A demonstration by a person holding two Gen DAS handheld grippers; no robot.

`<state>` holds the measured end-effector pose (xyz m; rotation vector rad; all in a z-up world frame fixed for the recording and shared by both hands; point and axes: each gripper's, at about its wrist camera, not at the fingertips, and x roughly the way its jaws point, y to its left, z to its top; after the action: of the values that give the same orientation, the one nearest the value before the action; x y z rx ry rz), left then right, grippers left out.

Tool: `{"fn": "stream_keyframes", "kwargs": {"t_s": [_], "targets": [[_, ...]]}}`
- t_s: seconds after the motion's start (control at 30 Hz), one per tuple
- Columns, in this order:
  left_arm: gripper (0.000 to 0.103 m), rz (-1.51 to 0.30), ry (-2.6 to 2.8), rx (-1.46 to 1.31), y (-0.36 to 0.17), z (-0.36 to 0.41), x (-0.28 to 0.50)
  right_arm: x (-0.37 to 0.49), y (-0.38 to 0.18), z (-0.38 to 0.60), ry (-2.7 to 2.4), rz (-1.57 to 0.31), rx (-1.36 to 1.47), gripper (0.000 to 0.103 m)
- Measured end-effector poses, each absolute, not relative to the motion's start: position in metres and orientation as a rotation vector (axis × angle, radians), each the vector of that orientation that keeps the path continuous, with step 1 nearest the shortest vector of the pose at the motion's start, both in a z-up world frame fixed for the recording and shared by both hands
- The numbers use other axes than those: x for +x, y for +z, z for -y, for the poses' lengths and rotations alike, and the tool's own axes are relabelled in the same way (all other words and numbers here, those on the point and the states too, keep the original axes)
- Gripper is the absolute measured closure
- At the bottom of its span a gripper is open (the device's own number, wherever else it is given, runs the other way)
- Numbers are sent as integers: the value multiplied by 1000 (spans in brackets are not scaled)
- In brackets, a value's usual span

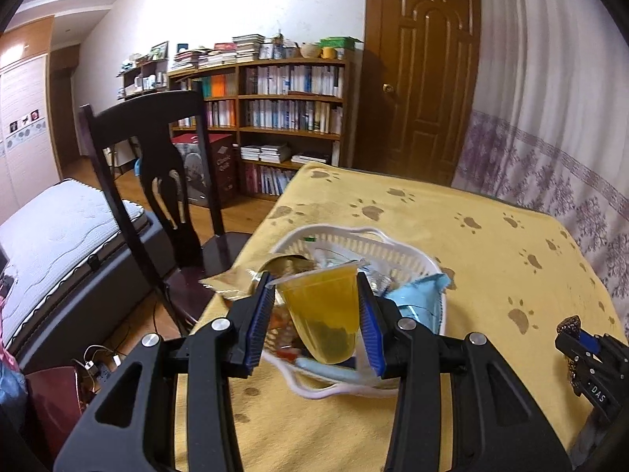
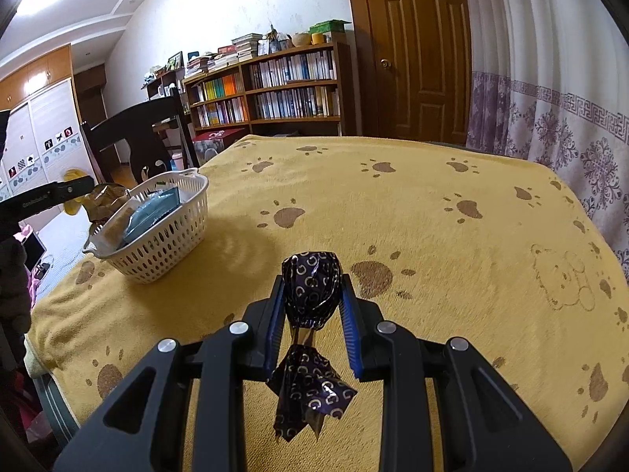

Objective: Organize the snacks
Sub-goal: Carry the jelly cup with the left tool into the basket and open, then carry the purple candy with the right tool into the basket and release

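1. While the left gripper (image 1: 319, 306) is gripping a yellow jelly cup (image 1: 323, 310) between its blue pads, it is holding the cup tilted just above the white basket (image 1: 397, 253), I think so that the cup can go down among the snacks already lying there.
2. Inside the basket a blue packet (image 1: 416, 295) and a gold wrapper (image 1: 236, 285) are sticking over the rim, so the free room inside is looking small; the cup is probably needing a gap near the middle.
3. The right gripper (image 2: 312, 306) is closed on a dark purple wrapped candy (image 2: 310, 295), with the twisted tail of the wrapper hanging down between the fingers. It is waiting well apart from the basket (image 2: 157, 251), over the yellow cloth (image 2: 432, 236).
4. In the right wrist view the basket is sitting near the table corner, beside the dark chair (image 2: 133, 133), so a push from the cup could be sliding it toward the edge.
5. Between the candy and the basket the cloth is lying bare, giving an open way for the right gripper.
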<state>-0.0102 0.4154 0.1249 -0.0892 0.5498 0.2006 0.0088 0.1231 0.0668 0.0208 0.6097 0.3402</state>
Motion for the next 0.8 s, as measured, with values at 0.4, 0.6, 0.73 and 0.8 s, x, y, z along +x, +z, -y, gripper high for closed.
{"fn": "stream_keyframes", "kwargs": {"t_s": [0.4,0.6,0.73,0.8], "targets": [[47,-543,176,-91,116,-416,3,12,60,-123,342,-636,35,76],[43,-497,186,-78,130,-422,-8,11,59,-124,349,-645,46,76],[43,-484,203,-54,137,-429,-17,8,62,-126,355,-642,49,76],[43,-481,210,-36,138,-432,-23,8,64,-127,358,-639,48,76]]}}
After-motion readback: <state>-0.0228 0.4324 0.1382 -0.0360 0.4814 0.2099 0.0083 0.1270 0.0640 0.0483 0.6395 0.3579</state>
